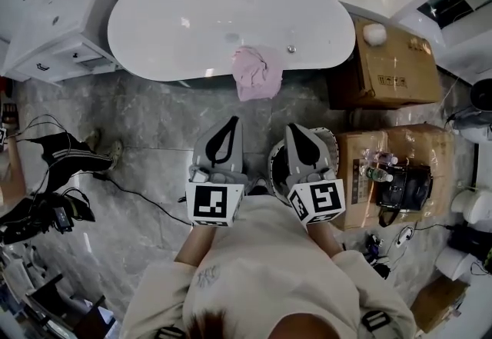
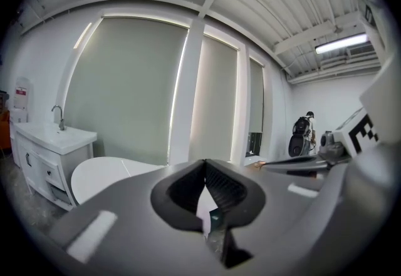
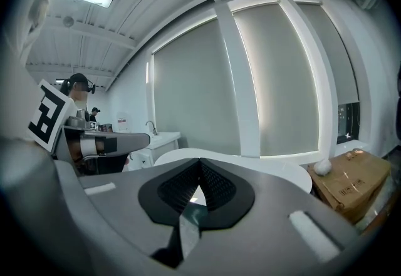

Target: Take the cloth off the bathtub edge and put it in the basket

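A pink cloth hangs crumpled over the near edge of the white bathtub. My left gripper and right gripper point at the tub side by side, a short way back from the cloth, both shut and empty. A pale basket with a patterned rim sits on the floor under the right gripper, mostly hidden by it. The left gripper view has its jaws tip to tip with the tub beyond. In the right gripper view the jaws meet before the tub. Neither gripper view shows the cloth.
A white sink cabinet stands left of the tub. Cardboard boxes sit at the right, one bearing bottles and a black bag. Cables and black gear lie on the grey stone floor at the left.
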Demonstrator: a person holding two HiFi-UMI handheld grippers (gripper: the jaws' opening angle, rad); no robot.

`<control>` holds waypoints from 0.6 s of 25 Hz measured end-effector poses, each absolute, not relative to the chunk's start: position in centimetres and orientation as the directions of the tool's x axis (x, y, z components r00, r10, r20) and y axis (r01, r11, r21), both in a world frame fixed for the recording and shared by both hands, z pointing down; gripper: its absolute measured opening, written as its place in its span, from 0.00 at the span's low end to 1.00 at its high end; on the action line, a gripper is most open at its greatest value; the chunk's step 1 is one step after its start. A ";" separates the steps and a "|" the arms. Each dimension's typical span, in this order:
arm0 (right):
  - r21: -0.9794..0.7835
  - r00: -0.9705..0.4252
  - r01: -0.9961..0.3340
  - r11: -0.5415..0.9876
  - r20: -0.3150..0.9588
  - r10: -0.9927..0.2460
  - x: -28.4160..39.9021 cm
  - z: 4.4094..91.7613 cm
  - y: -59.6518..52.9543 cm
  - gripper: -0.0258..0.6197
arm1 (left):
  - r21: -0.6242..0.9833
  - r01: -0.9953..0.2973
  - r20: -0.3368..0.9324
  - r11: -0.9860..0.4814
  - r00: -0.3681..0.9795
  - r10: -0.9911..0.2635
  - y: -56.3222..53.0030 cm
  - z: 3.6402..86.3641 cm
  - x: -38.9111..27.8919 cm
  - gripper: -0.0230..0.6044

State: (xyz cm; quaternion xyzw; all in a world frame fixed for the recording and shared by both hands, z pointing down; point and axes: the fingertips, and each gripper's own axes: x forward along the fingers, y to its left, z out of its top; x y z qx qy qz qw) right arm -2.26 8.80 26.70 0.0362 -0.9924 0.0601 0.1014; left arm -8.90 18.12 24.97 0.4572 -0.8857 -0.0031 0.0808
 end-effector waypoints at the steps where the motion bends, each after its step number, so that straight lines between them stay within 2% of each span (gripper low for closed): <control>1: -0.111 -0.976 -0.090 0.990 0.207 -0.066 -3.1 26.7 9.0 0.04 | 0.083 -0.815 0.139 0.573 -0.560 -0.817 18.1 24.9 -9.7 0.11; 15: -0.089 -0.950 -0.199 0.976 0.262 -0.170 -7.9 27.8 9.2 0.04 | 0.130 -0.851 0.146 0.508 -0.491 -0.859 18.4 26.0 -16.7 0.11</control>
